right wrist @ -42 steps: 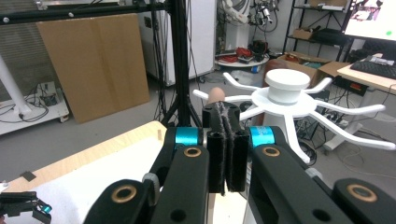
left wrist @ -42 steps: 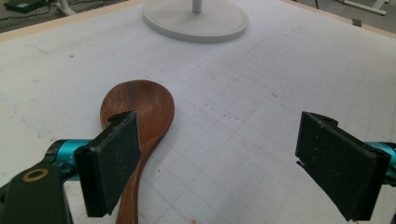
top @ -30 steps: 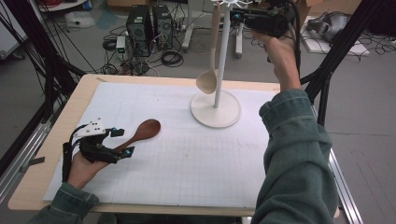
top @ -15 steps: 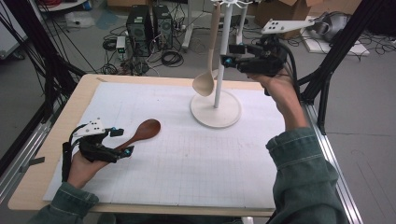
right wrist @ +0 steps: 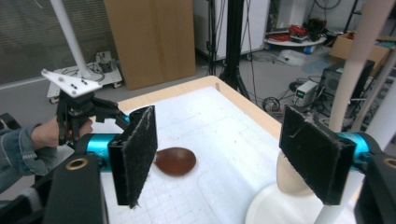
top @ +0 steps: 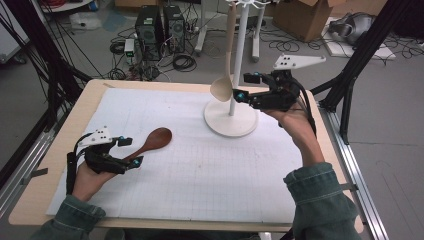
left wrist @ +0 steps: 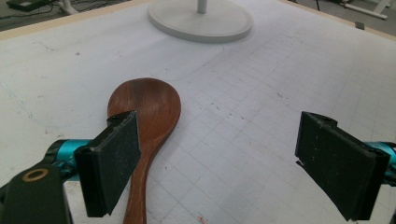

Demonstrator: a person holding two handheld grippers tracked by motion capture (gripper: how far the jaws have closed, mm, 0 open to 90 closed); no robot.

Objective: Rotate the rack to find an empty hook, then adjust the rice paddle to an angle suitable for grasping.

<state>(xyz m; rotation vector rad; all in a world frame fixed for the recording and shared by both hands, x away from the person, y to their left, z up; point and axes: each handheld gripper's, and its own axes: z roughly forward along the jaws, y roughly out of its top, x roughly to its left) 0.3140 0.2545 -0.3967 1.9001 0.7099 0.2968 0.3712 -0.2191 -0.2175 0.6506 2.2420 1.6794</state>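
Note:
A dark brown wooden spoon (top: pixel 152 141) lies on the white grid mat (top: pixel 210 170), bowl toward the stand. My left gripper (top: pixel 131 151) rests open at its handle. In the left gripper view the brown spoon (left wrist: pixel 147 109) runs under the left jaw, and the pads of the left gripper (left wrist: pixel 224 158) stand wide apart. A pale wooden spoon (top: pixel 222 87) hangs from the white stand (top: pixel 231 120). My right gripper (top: pixel 244 86) hovers open just right of its bowl. Its jaws have just been opening, with nothing between them. Behind the right jaw of the right gripper (right wrist: pixel 224 154) shows the pale spoon's bowl (right wrist: pixel 287 179).
The stand's round base (left wrist: pixel 201 21) sits at the far middle of the mat. Beyond the wooden table's far edge (top: pixel 165 84) are computer towers (top: pixel 160 27), cables and a cardboard box (top: pixel 300 15). Black frame posts (top: pixel 360 55) rise at both sides.
The right hand has come down from the stand's top to beside the pale spoon's bowl, and its jaws have spread apart. The left hand and brown spoon have not moved.

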